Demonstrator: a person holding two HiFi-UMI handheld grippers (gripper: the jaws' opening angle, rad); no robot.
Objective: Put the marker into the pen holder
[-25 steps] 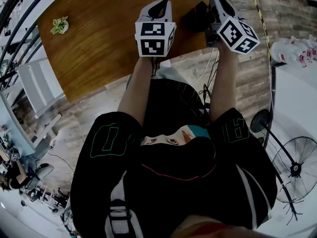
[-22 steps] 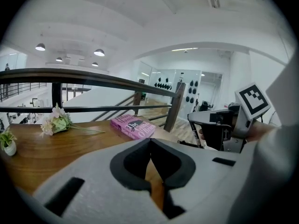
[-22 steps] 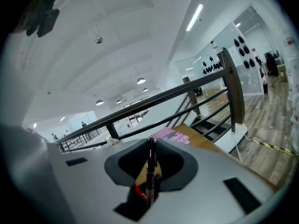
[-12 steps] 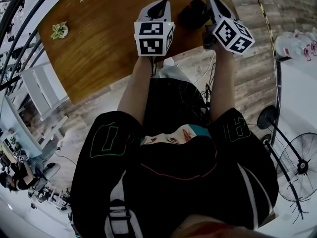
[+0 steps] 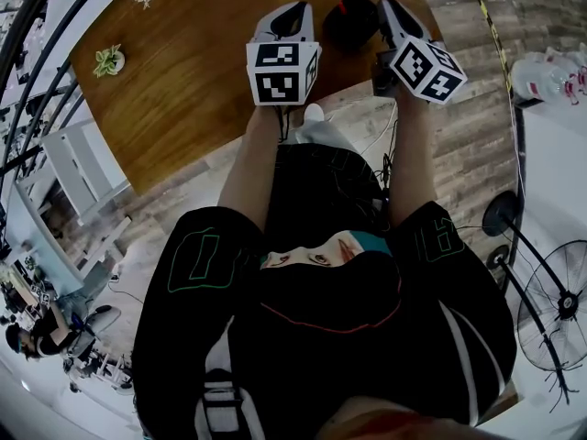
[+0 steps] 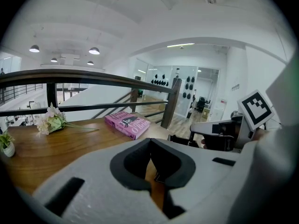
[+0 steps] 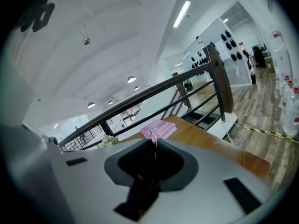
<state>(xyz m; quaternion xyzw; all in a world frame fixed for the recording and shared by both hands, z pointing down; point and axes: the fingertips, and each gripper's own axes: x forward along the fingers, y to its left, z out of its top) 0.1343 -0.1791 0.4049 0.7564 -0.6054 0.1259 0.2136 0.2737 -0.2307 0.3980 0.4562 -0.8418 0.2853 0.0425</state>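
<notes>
Black pen holder (image 5: 352, 18) on wooden surface (image 5: 183, 81), just left of our right claw (image 5: 391, 7) | that claw grips what we judge the dark marker (image 7: 150, 164), lengthwise along its jaws | our left claw (image 5: 295, 9) closed, empty

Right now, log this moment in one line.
left hand-held gripper: shut, empty | right hand-held gripper: shut, beside black object | marker: not seen | pink book on table
</notes>
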